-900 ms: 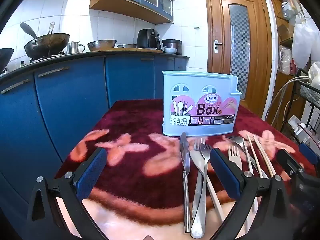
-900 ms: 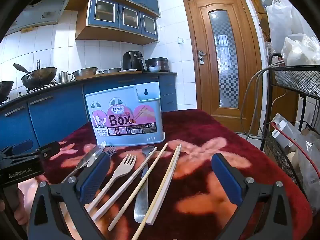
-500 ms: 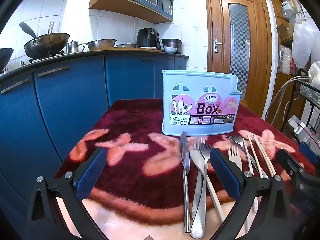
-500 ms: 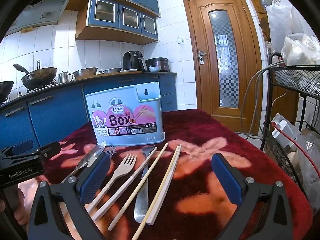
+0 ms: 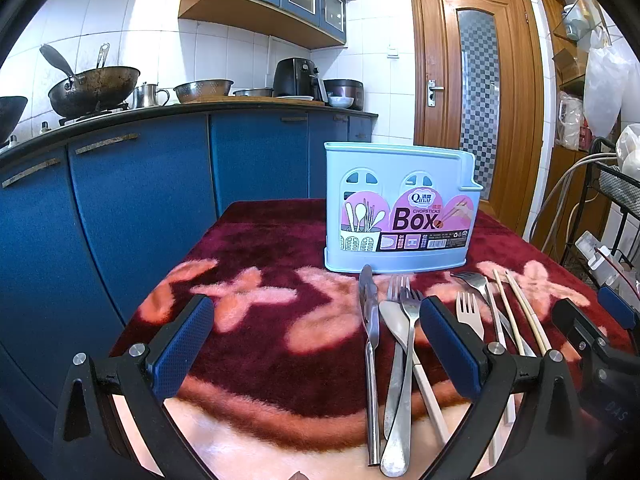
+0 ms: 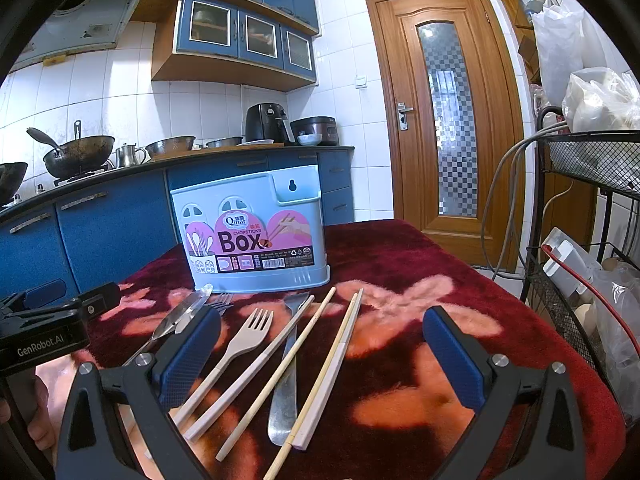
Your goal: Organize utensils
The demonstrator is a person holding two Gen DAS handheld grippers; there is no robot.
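Observation:
A light blue chopsticks box (image 5: 400, 208) stands upright on the red flowered cloth, also in the right wrist view (image 6: 252, 232). In front of it lie a steel knife (image 5: 370, 344), steel forks (image 5: 408, 320), a beige fork (image 6: 240, 344), another steel utensil (image 6: 286, 380) and several chopsticks (image 6: 320, 364). My left gripper (image 5: 316, 344) is open and empty, low over the cloth's near edge, left of the knife. My right gripper (image 6: 320, 352) is open and empty, its jaws either side of the beige fork and chopsticks.
Blue kitchen cabinets (image 5: 140, 208) with a wok (image 5: 92, 88) and pots stand behind and to the left. A wooden door (image 6: 448, 120) is at the back right. A black wire rack (image 6: 592, 168) with bags stands close to the table's right edge.

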